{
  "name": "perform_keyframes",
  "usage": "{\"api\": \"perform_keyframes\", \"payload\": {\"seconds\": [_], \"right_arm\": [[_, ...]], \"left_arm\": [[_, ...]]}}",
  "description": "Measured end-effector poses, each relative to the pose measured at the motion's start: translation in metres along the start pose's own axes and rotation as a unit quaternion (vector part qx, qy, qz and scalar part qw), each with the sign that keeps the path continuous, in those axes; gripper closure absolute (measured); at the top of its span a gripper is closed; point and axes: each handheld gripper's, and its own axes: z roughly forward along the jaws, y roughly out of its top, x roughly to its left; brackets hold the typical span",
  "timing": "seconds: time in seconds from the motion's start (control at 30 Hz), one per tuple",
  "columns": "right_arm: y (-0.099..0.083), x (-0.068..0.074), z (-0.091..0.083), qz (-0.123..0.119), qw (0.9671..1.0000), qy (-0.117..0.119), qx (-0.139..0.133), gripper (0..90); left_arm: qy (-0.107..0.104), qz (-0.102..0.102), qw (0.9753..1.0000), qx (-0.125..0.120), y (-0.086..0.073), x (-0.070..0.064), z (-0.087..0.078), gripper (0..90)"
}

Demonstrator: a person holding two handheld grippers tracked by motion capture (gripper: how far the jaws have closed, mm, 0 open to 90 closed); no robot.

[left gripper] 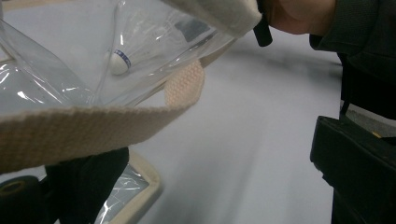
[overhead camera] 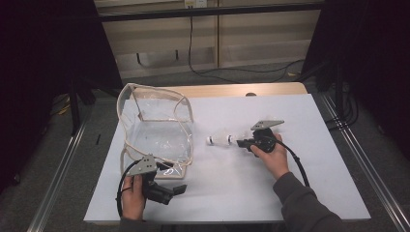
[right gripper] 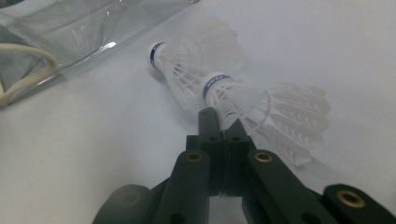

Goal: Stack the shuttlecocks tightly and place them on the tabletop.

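A clear plastic bag (overhead camera: pixel 154 130) with cream webbing trim stands open on the left of the white table sheet (overhead camera: pixel 290 188). My right gripper (overhead camera: pixel 241 142) is shut on the feather skirt of the nearer of two white shuttlecocks (right gripper: pixel 217 88), nested one in the other; they lie low over the sheet, just right of the bag. The far one's cork (right gripper: pixel 156 52) points at the bag (right gripper: pixel 70 28). My left gripper (overhead camera: pixel 171 178) stands open at the bag's front corner. The cream strap (left gripper: pixel 93 126) drapes across one of its jaws. A shuttlecock (left gripper: pixel 119 60) shows through the plastic.
A wooden table edge (overhead camera: pixel 232 89) runs behind the sheet. Black cables (overhead camera: pixel 241 72) trail on the floor beyond, and metal rails (overhead camera: pixel 358 150) flank the table. Bare sheet lies right of and in front of the right hand.
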Motion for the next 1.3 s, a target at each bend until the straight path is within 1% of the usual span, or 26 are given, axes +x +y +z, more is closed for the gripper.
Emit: {"api": "perform_keyframes", "payload": {"seconds": [0.1,0.23,0.4,0.53,0.67,1.07,1.3], "right_arm": [[0.002,-0.001,-0.002,0.005,0.9999,0.006,-0.008,90.0],[0.003,-0.001,-0.002,0.005,0.9999,0.01,-0.013,90.0],[0.007,0.002,-0.001,-0.002,0.9998,0.015,-0.016,90.0],[0.008,0.003,0.001,0.0,0.9996,0.018,-0.02,90.0],[0.01,0.005,0.002,-0.004,0.9996,0.02,-0.022,90.0],[0.012,0.007,0.005,-0.008,0.9994,0.024,-0.023,90.0],[0.012,0.01,0.008,-0.017,0.9993,0.029,-0.016,90.0]], "left_arm": [[0.0,-0.001,1.0,0.0,0.0,0.0,0.0,4.6],[0.0,-0.002,1.0,0.0,0.0,0.0,0.0,4.6],[0.0,-0.002,1.0,-0.001,0.0,0.0,0.0,4.6],[0.0,-0.002,1.0,0.0,0.0,0.0,0.0,4.6],[-0.001,-0.001,1.0,0.0,0.0,0.0,0.0,4.6],[0.0,-0.002,1.0,-0.001,0.0,-0.001,0.0,4.5],[0.0,-0.002,1.0,-0.001,0.0,-0.001,0.0,4.5]]}}
